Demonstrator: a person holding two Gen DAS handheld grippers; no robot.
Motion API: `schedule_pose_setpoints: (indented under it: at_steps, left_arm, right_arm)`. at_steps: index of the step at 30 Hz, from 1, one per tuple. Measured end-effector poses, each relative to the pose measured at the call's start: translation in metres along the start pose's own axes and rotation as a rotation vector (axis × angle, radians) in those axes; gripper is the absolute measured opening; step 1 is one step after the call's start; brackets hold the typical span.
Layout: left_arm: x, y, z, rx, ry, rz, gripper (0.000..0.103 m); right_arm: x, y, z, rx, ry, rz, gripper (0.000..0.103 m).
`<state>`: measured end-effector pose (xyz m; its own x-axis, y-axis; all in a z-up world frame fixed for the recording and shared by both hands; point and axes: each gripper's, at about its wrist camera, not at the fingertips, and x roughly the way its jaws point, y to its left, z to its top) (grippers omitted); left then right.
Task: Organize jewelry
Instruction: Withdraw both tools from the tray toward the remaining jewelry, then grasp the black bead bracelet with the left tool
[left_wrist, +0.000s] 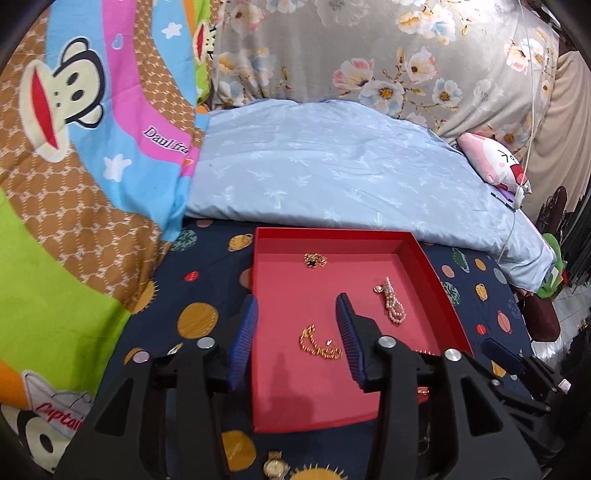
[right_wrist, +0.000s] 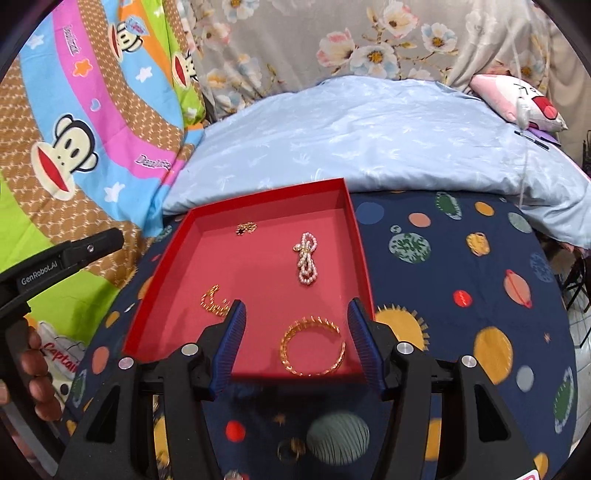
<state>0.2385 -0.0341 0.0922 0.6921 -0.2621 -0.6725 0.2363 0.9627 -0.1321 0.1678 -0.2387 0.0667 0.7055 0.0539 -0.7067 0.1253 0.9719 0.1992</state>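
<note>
A red tray (left_wrist: 332, 234) (right_wrist: 266, 197) lies on the navy planet-print sheet. In it are a gold chain (left_wrist: 319, 345) (right_wrist: 216, 302), a pearl bracelet (left_wrist: 393, 302) (right_wrist: 306, 264), a small gold piece with a dark stone (left_wrist: 314, 260) (right_wrist: 246, 228) and a gold bangle (right_wrist: 312, 345). My left gripper (left_wrist: 297, 299) hovers open over the tray, the chain lying loose on the floor between its blue pads. My right gripper (right_wrist: 297, 302) stands open above the bangle, which rests flat without touching the pads. A gold watch (left_wrist: 276, 468) and a ring (right_wrist: 290, 448) lie on the sheet outside the tray.
A light blue quilt (left_wrist: 351, 166) is heaped behind the tray. A cartoon monkey blanket (left_wrist: 74, 147) rises at the left. A pink pillow (right_wrist: 517, 98) sits at the back right below a floral cloth (left_wrist: 369, 48). A person's hand (right_wrist: 37, 373) holds the left gripper's handle.
</note>
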Motion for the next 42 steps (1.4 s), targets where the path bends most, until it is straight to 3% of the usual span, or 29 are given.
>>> schedule_pose_setpoints:
  at_steps: [14,22,30,37,40,42]
  left_arm:
    - [-0.062,0.012,-0.088,-0.023,0.072,0.015,0.049]
    - [-0.063,0.005,-0.138,0.011,0.150,0.003,0.052]
    - [-0.046,-0.020,-0.163,0.095,0.173,-0.031,0.052]
    - [-0.022,-0.035,-0.171,0.134,0.216,-0.049,0.045]
    - [-0.016,-0.039,-0.174,0.143,0.231,-0.053,0.032]
    - [-0.014,-0.039,-0.175,0.141,0.230,-0.054,0.031]
  right_arm:
    - [-0.065,0.002,-0.083,-0.029,0.036,-0.051,0.058]
    - [-0.083,0.000,-0.119,-0.011,0.070,-0.043,0.058]
    - [-0.092,-0.002,-0.137,0.003,0.089,-0.032,0.058]
    - [-0.090,-0.007,-0.139,0.026,0.099,-0.031,0.058]
    - [-0.087,-0.009,-0.140,0.041,0.107,-0.020,0.058]
    - [-0.085,-0.009,-0.140,0.047,0.114,-0.018,0.058]
